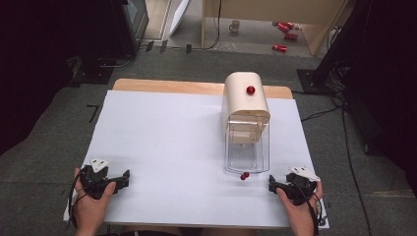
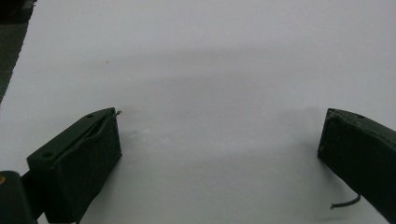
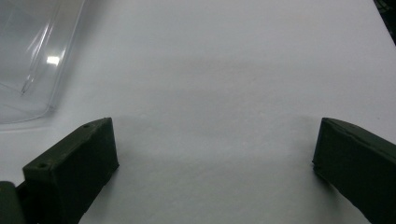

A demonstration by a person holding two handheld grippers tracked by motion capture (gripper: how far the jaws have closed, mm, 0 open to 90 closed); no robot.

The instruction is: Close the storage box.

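One white table (image 1: 162,147) is carrying one cream dispenser with a clear bin (image 1: 246,125), sitting ahead-left of the right gripper (image 3: 215,158). Two red balls (image 1: 244,175) are lying just left of it. Left gripper (image 2: 219,154) and right gripper are both gaping wide, holding nothing.

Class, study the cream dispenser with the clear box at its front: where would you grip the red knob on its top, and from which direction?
Grip the red knob itself, jaws on either side, coming straight down from above. It is small, round and stands proud of the dispenser and its curved cream top, so only its sides offer purchase. The right gripper, jaws open, is the nearer one.
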